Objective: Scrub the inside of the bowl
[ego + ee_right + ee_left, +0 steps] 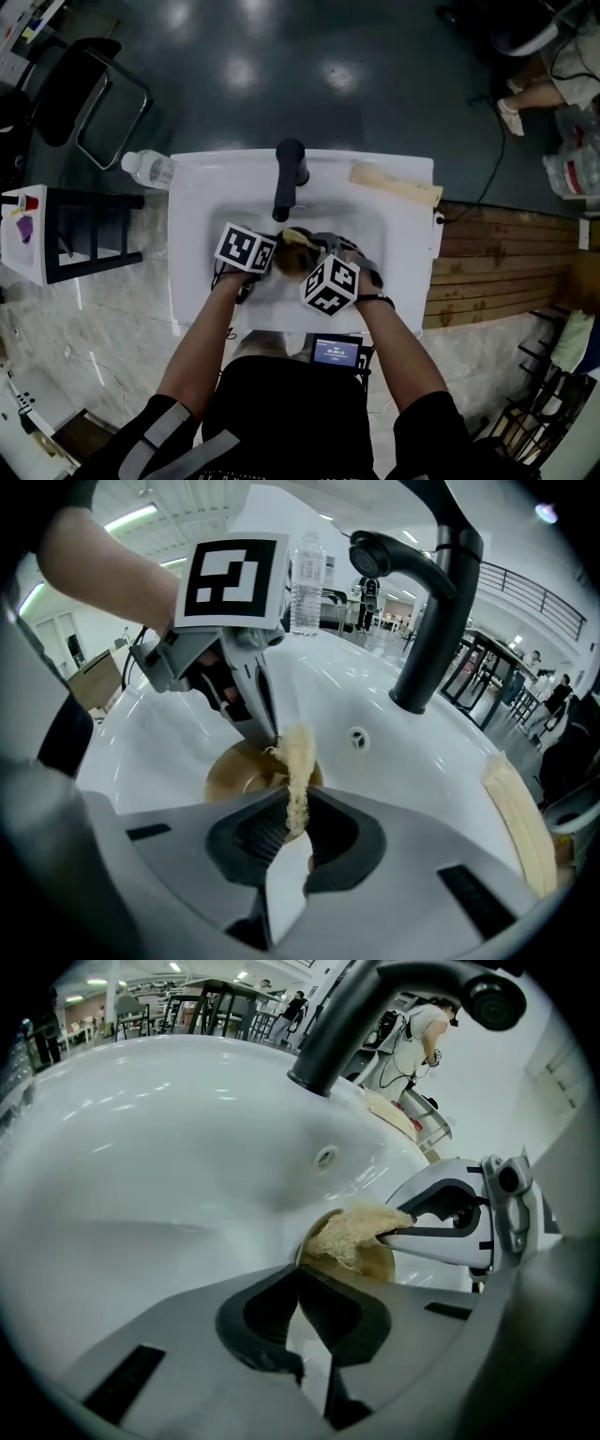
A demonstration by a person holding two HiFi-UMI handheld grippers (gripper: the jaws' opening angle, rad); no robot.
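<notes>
One loofah strip (298,766) points lengthwise into the bowl (234,776).

Before you: white sink (202,187) w/ black faucet (289,178). Clear bottle (148,169) at its back-left corner, beige strip (394,186) back-right. Wood planks (497,253) on floor to your right.

Left forearm (202,342): bare, enters head view from 7 o'clock. Left gripper (300,1274): aimed toward 3 o'clock, jaws pinched together on the rim of the bowl (234,772). Right forearm (398,352): bare, enters from 5 o'clock. Right gripper (292,810): aimed toward 11 o'clock, jaws clamped on the fibrous scrubber (298,757).
</notes>
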